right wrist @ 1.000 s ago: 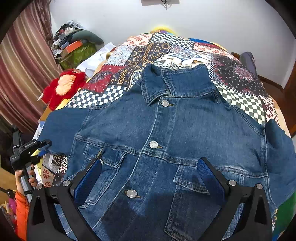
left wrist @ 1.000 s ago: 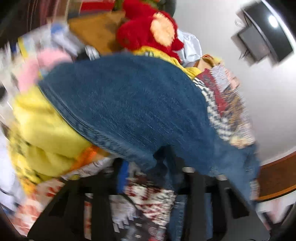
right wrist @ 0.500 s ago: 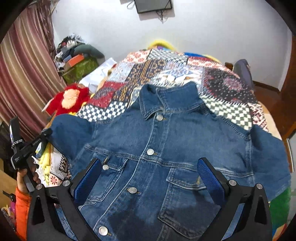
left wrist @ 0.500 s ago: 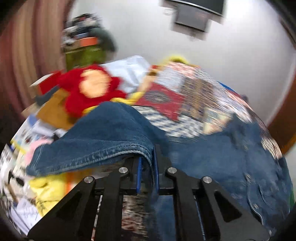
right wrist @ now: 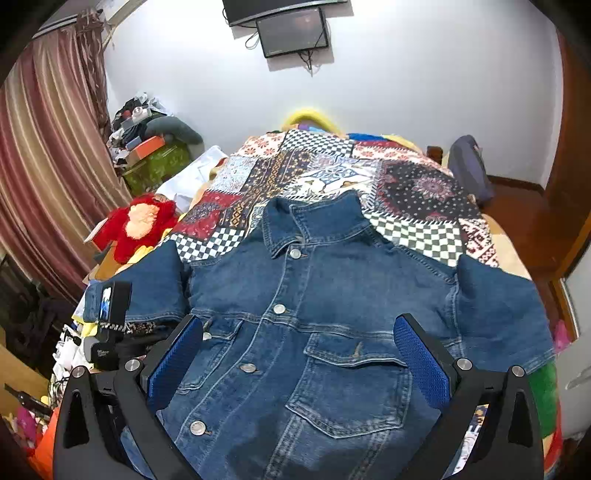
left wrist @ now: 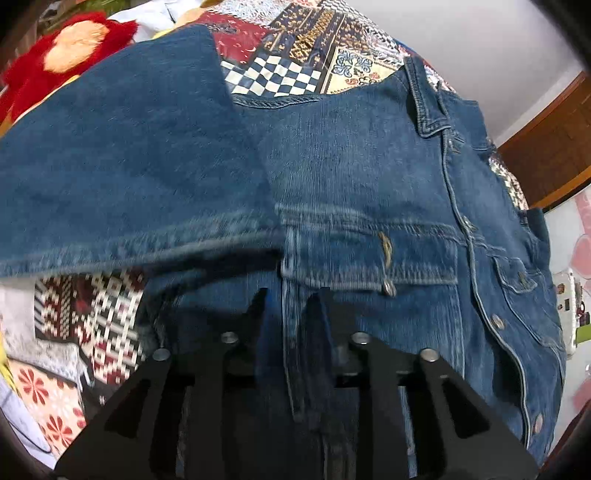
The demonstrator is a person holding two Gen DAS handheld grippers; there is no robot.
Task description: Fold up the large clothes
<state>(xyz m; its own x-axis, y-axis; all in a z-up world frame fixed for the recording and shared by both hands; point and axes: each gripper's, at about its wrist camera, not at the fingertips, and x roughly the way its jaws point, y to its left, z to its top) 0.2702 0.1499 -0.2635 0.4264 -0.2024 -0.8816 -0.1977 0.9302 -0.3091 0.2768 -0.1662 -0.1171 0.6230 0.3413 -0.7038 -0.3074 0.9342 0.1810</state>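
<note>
A blue denim jacket (right wrist: pixel 314 306) lies front up and buttoned on a patchwork quilt (right wrist: pixel 332 177), collar toward the far wall. In the left wrist view the jacket (left wrist: pixel 369 177) fills the frame. My left gripper (left wrist: pixel 288 302) is nearly shut on the jacket's side seam below its left sleeve (left wrist: pixel 122 155). The left gripper's body (right wrist: pixel 109 325) shows in the right wrist view, beside that sleeve. My right gripper (right wrist: pixel 299 354) is open and empty, held above the jacket's lower front, its blue pads (right wrist: pixel 421 362) wide apart.
A red plush toy (right wrist: pixel 136 225) lies at the bed's left edge. Boxes and clutter (right wrist: pixel 147 147) stand in the far left corner by a striped curtain (right wrist: pixel 44 166). A screen (right wrist: pixel 291 33) hangs on the white wall. A dark bag (right wrist: pixel 471 166) sits at the far right.
My left gripper has swung from the sleeve end over to the jacket's side seam and now points across the jacket. My right gripper has risen and pulled back, showing more of the room.
</note>
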